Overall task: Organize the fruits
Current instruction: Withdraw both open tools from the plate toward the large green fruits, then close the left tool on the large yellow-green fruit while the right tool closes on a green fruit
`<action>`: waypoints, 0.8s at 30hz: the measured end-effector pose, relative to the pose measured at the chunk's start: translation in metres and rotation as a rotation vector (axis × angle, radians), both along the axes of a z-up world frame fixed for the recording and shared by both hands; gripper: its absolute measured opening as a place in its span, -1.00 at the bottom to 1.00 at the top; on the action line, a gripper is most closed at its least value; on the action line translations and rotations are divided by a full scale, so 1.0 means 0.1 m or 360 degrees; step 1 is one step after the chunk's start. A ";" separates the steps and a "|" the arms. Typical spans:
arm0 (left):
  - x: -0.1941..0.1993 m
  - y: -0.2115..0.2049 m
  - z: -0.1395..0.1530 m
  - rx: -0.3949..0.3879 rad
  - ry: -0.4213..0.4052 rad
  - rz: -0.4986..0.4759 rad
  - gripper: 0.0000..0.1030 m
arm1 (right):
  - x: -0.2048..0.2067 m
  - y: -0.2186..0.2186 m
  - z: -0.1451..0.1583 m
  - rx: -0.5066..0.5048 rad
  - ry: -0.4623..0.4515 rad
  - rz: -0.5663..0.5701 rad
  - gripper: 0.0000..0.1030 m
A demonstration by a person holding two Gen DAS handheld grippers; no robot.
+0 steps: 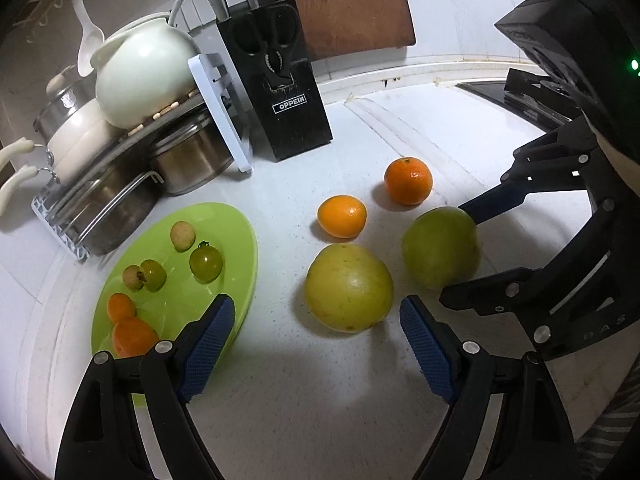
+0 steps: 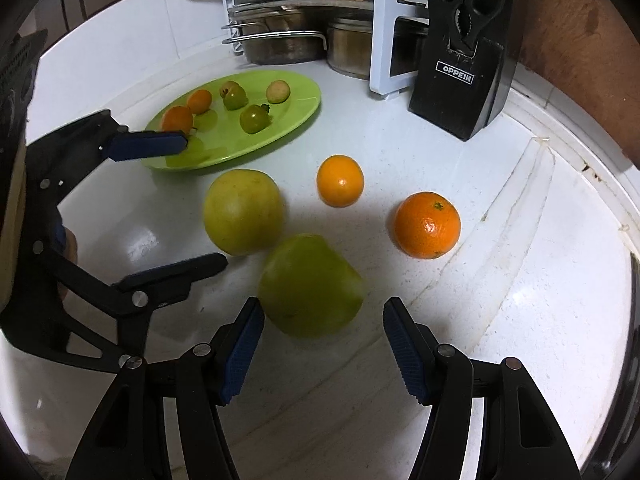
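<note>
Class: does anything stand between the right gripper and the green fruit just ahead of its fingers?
Nothing visible does. The right gripper is open, and the green fruit lies on the bare counter directly ahead of its fingertips.

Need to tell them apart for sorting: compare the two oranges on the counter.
The far orange is deeper orange and looks bigger; the near orange is paler and yellower. The far one shows a green stem end on top; the near one shows none. Both are round, lie apart on the counter, and are untouched.

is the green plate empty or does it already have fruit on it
Not empty. The green plate holds six small fruits: two orange ones, two green tomato-like ones and two pale ones. The larger fruits lie off it.
</note>
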State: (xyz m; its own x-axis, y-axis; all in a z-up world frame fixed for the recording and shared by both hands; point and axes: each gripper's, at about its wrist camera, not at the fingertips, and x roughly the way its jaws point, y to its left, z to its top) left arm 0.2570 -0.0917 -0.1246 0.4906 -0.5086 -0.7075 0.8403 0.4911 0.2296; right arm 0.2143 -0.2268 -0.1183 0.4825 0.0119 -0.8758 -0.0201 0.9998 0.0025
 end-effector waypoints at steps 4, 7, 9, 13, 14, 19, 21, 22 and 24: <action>0.02 -0.04 -0.04 0.0006 0.0001 -0.0019 0.57 | 0.01 0.01 0.00 0.0002 -0.0020 0.0022 0.22; 0.02 -0.07 -0.05 0.0011 -0.0014 -0.0036 0.53 | 0.03 0.00 -0.01 0.0009 -0.0026 0.0044 0.22; 0.02 -0.09 -0.04 0.0007 -0.0018 -0.0042 0.47 | 0.04 -0.01 -0.01 0.0018 -0.0034 0.0055 0.22; 0.03 -0.12 -0.04 -0.0008 0.0001 -0.0057 0.30 | 0.06 -0.03 -0.01 0.0025 -0.0057 0.0070 0.21; 0.03 -0.12 -0.04 -0.0012 0.0011 -0.0048 0.23 | 0.07 -0.03 0.00 0.0020 -0.0065 0.0073 0.21; 0.04 -0.13 -0.04 -0.0043 0.0093 -0.0057 -0.05 | 0.10 -0.02 -0.01 0.0027 -0.0075 0.0094 0.18; 0.04 -0.13 -0.04 -0.0048 0.0105 -0.0041 -0.05 | 0.12 -0.03 -0.01 0.0033 -0.0075 0.0096 0.17; 0.04 -0.12 -0.03 -0.0049 0.0119 -0.0029 -0.06 | 0.12 -0.03 -0.01 0.0036 -0.0078 0.0097 0.17; 0.06 -0.10 -0.02 -0.0055 0.0155 0.0018 -0.06 | 0.13 -0.04 -0.01 0.0043 -0.0079 0.0096 0.17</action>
State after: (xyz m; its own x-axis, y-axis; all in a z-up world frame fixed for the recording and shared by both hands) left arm 0.2632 -0.1016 -0.1267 0.4260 -0.5284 -0.7344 0.8523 0.5066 0.1299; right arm 0.2271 -0.2306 -0.1188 0.5230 0.0654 -0.8498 -0.0811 0.9963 0.0268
